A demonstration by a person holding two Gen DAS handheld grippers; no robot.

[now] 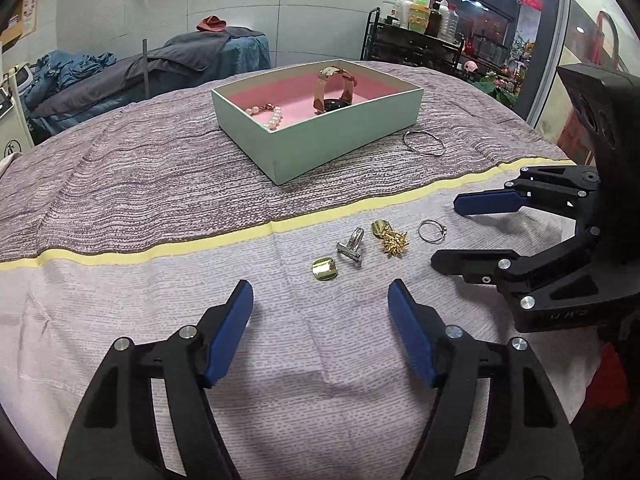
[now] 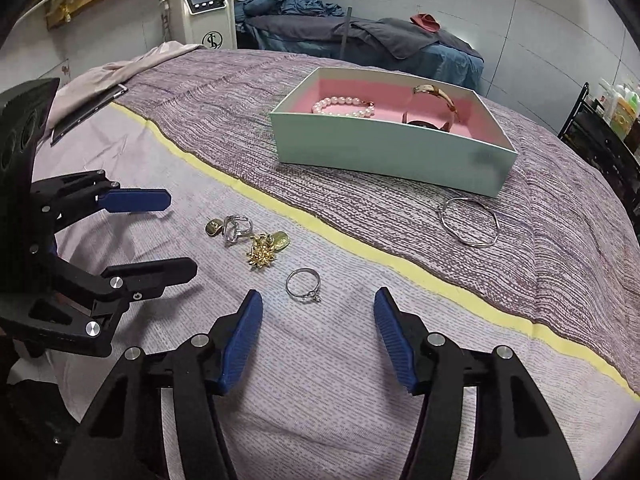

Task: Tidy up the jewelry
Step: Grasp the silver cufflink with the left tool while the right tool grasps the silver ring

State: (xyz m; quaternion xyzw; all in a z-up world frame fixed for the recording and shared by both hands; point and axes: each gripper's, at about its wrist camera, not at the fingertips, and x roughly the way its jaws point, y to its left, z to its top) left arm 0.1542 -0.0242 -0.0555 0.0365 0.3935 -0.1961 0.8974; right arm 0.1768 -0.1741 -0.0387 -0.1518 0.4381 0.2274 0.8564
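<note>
Left wrist view: the left gripper (image 1: pixel 320 300) hangs over the pale part of the cloth-covered table (image 1: pixel 120 184) with its blue-padded fingers spread wide and nothing between them. Just beyond its tips lie a flat gold earring (image 1: pixel 324 269), a silver ring with a bar top (image 1: pixel 351 245), a second gold earring (image 1: pixel 379 227) touching a gold spiky brooch (image 1: pixel 394 242), and a thin silver ring (image 1: pixel 431 231). The right gripper (image 1: pixel 446 232) enters from the right edge, fingers parted and empty, its tips near the thin silver ring. Past the yellow stripe (image 1: pixel 200 240) stands the mint-green box (image 1: pixel 320 148) with a pink lining, holding a pearl bracelet (image 1: pixel 268 116) and a watch (image 1: pixel 334 90). A silver bangle (image 1: pixel 424 143) lies on the cloth just beside the box's right corner. Right wrist view: the right gripper (image 2: pixel 318 312) is spread open and holds nothing; the thin silver ring (image 2: pixel 303 285) lies just ahead, between its tips. The left gripper (image 2: pixel 180 236) shows at the left edge, also open and empty. The gold brooch (image 2: pixel 262 255), both earrings and the bar-topped ring (image 2: pixel 236 229) cluster between the grippers. The bangle (image 2: pixel 469 222) lies near the box (image 2: pixel 392 152), apart from it.
</note>
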